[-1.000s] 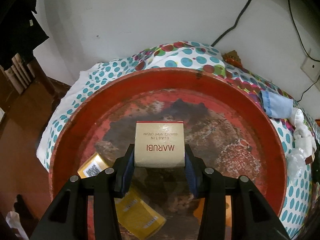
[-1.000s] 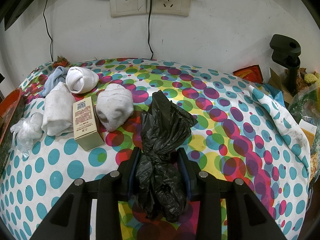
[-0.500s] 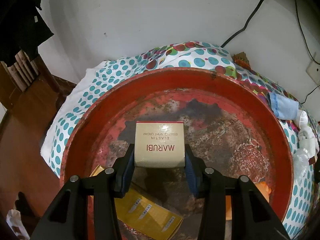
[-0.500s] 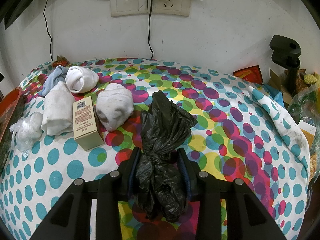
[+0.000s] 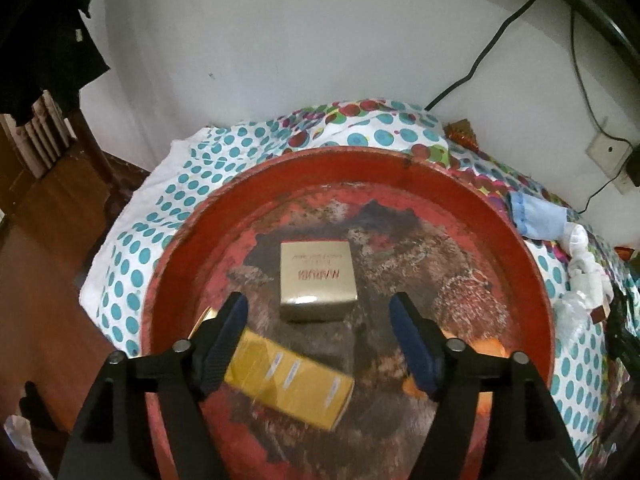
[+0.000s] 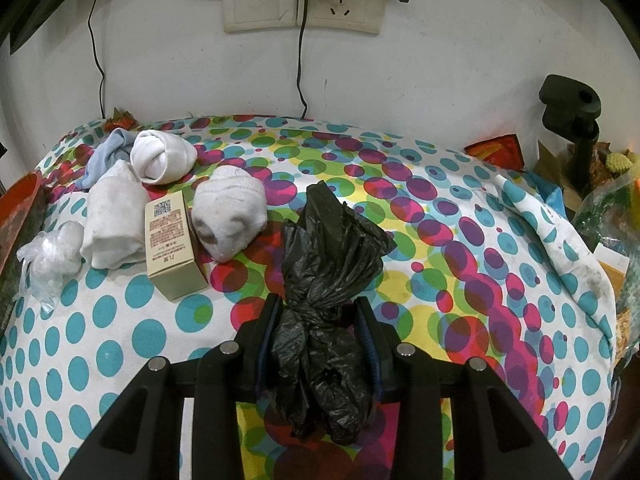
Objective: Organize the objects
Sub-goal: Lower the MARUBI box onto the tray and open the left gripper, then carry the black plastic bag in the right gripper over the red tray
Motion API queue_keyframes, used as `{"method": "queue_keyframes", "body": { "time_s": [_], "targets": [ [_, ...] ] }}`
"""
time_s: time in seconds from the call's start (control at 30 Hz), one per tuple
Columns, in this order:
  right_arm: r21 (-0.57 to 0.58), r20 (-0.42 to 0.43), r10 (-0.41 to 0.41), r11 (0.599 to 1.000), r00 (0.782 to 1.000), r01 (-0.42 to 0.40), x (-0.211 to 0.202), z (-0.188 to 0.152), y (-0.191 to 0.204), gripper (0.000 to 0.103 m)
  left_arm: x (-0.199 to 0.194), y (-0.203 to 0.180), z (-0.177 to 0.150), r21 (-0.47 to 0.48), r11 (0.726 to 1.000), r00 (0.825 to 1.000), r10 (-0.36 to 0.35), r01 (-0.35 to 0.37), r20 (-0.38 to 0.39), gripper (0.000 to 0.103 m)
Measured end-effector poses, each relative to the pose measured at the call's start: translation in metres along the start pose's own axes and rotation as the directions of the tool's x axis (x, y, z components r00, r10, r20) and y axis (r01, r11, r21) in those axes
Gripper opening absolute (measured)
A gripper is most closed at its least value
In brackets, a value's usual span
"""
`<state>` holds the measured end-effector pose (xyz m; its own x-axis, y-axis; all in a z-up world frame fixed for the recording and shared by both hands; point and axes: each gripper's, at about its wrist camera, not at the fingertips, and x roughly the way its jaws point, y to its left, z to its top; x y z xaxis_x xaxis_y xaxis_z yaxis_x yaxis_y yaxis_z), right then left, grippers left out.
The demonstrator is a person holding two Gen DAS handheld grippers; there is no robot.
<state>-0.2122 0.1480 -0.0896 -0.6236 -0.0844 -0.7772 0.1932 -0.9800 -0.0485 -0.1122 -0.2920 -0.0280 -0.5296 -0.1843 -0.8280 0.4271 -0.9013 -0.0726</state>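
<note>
Left gripper (image 5: 318, 320): jaws opening, standing wide, pads clear of any object. A gold carton (image 5: 317, 280) sits flat on the worn floor of the red tray (image 5: 532, 264), just ahead of the fingertips and between their lines, touched by neither. A yellow box (image 5: 292, 384) lies in the tray under the left finger.

Right gripper (image 6: 318, 316): jaws narrow, clamped on a knotted black plastic bag (image 6: 324, 280) over the spotted cloth (image 6: 440, 208). Ahead and to the left lie a beige box (image 6: 170, 242) and rolled white socks (image 6: 230, 212).
</note>
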Motion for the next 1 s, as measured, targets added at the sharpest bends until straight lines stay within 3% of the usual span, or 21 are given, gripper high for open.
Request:
{"method": "queue_keyframes", "body": {
  "time_s": [0.1, 0.37, 0.53, 0.63, 0.8, 1.0],
  "targets": [
    [-0.007, 0.001, -0.009, 1.0, 1.0, 0.009, 0.001, 0.002, -0.002, 0.036, -0.018, 0.003, -0.012, 0.002, 1.0, 1.0, -0.005, 0.005, 0.03, 0.082],
    [-0.013, 0.004, -0.024, 1.0, 1.0, 0.024, 0.002, 0.002, -0.014, 0.035, -0.045, 0.018, -0.047, -0.001, 0.999, 0.997, 0.035, -0.035, 0.068, 0.087],
    [-0.037, 0.008, -0.053, 0.998, 0.999, 0.053, 0.002, 0.002, -0.021, 0.03, -0.049, 0.031, -0.065, 0.004, 0.998, 0.995, 0.069, -0.07, 0.074, 0.089],
    [0.022, -0.012, -0.025, 0.999, 1.0, 0.026, 0.003, 0.003, -0.022, 0.028, -0.049, 0.042, -0.072, 0.001, 0.996, 0.992, 0.092, -0.093, 0.086, 0.089],
    [0.013, -0.02, -0.056, 0.998, 0.998, 0.056, -0.006, 0.0, -0.024, 0.027, -0.048, 0.064, -0.079, -0.066, 0.997, 0.996, 0.055, -0.05, 0.075, 0.089],
    [0.063, 0.024, -0.027, 0.998, 0.999, 0.026, -0.037, -0.001, -0.021, 0.027, -0.048, 0.073, -0.08, -0.085, 0.996, 0.997, 0.026, -0.02, 0.077, 0.09]
  ]
}}
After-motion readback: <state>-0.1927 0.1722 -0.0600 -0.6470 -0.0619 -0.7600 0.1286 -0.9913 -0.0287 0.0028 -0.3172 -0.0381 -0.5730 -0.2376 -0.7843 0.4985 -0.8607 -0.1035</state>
